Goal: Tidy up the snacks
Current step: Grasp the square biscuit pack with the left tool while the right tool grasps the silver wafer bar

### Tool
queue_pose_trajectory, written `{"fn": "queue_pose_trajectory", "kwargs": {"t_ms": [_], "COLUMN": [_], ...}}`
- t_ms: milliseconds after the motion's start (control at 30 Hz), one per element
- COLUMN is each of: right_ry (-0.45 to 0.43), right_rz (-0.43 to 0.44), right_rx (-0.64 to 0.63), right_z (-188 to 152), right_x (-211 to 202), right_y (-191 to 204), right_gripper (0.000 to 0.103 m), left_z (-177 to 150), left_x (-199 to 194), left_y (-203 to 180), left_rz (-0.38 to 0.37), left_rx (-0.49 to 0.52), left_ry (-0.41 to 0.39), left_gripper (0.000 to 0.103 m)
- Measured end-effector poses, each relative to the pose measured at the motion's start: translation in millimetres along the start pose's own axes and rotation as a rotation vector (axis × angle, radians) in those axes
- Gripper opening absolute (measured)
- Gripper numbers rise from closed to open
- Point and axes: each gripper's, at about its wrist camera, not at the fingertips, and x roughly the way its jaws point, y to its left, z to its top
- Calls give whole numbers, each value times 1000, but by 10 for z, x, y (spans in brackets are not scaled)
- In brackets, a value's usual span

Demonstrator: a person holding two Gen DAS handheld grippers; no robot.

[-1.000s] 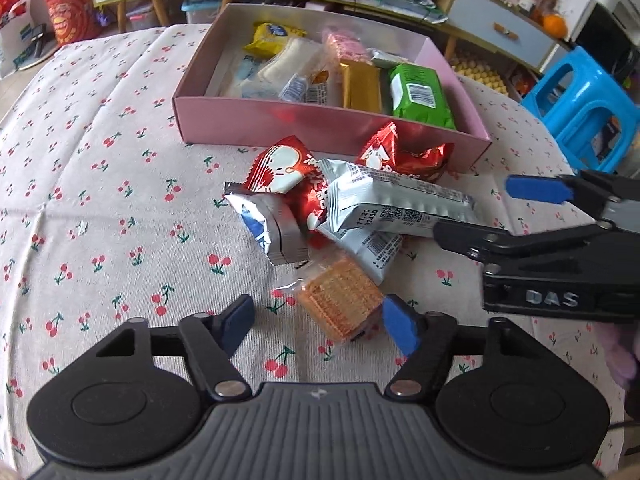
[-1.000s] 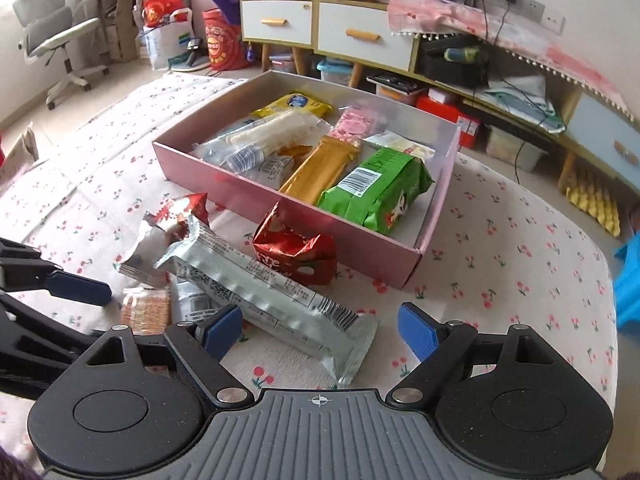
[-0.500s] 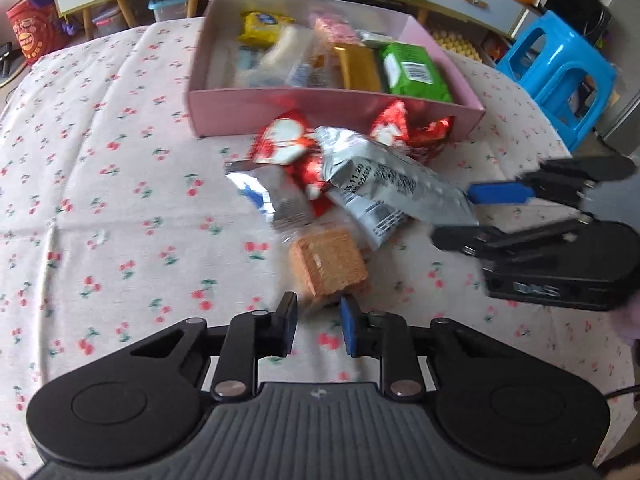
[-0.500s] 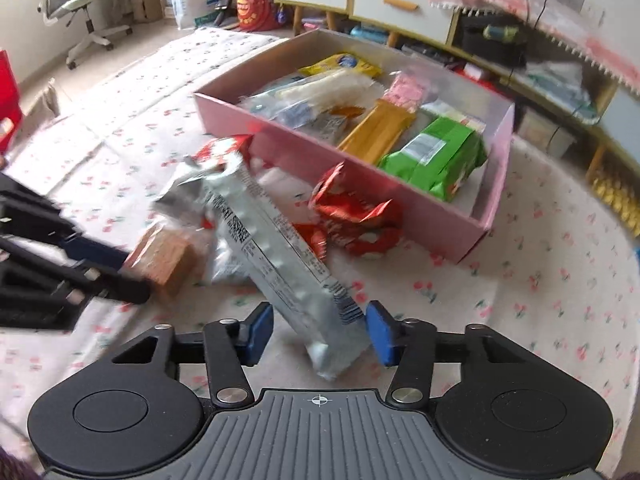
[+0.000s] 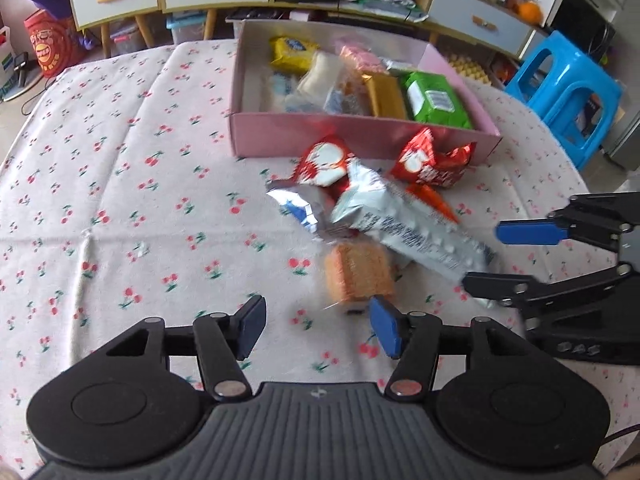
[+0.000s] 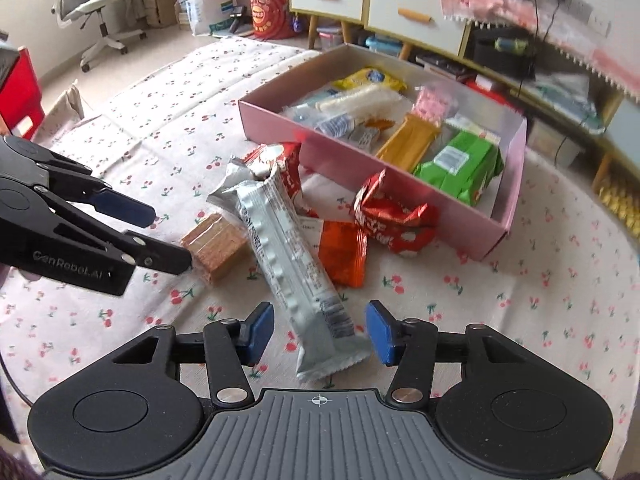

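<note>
soft even daylight, slight motion blur, strong fisheye bending at edges.

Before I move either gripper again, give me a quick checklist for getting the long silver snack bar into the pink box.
1. Long silver foil snack bar between the right gripper pads: ok, its near end lies in the gap.
2. Right gripper pressing on it: not ok, jaws are opening, pads clear of the wrapper.
3. Left gripper free: ok, jaws opening, nothing between them; the orange wafer square lies just ahead.
4. Bar free to lift: not ok, its far end overlaps the red and white packet.
5. Space in the pink cardboard box: cannot tell, mostly filled.
6. The two grippers apart: ok, a gap shows between them.
</note>
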Motion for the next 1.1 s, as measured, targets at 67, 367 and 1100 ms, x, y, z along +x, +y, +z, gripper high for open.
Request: {"fn": "queue_pose_trajectory", "kwargs": {"t_ms": [67, 367, 1100], "right_ry": [-12, -11, 115], "right_rz": [-9, -39, -9], "right_rx": [-21, -57, 136], "right_z": [21, 2, -85], "right_x": [41, 127, -62], "right_y": [38, 53, -34], "right_gripper": [51, 34, 36], "left_z": [17, 74, 40], "left_x": [46, 204, 177], "left_y": [-54, -219, -228], "left_rz": [-7, -15, 26], "left_rx": [5, 35, 40], "left_ry": [-5, -24, -23], "left_gripper": [54, 48, 54]}}
